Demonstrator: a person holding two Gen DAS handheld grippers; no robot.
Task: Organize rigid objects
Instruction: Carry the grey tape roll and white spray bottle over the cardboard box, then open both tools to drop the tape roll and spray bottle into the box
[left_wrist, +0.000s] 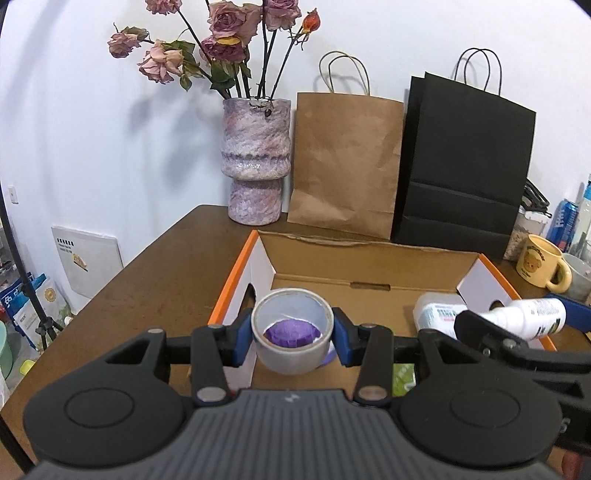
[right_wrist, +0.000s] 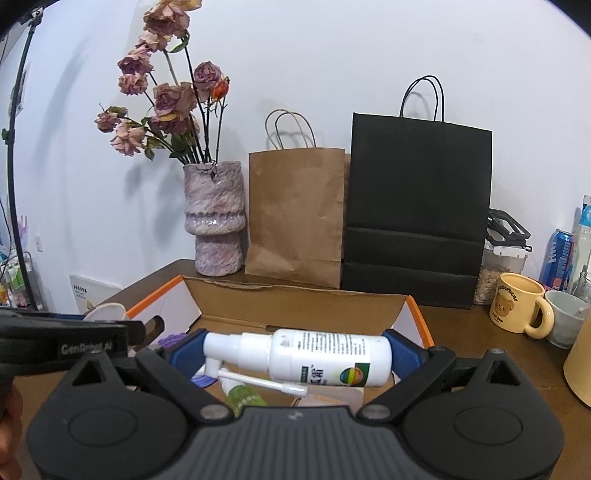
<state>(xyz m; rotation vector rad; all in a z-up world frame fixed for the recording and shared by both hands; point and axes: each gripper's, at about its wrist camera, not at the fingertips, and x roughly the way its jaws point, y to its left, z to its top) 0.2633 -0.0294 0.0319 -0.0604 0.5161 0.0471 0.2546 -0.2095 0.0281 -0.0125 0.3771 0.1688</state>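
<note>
L gripper points slightly down over the box, blue pads clamped on a grey tape roll at 9 and 3 o'clock; roll's open side faces up, a purple item seen through it. R gripper, at 3 o'clock of the L, same tilt, holds a white spray bottle lengthwise betw. pads, nozzle at 9 o'clock, label w/ rainbow circle. Beyond: vase at 11 o'clock, brown bag at 12, black bag at 1, mug at 3.
</note>
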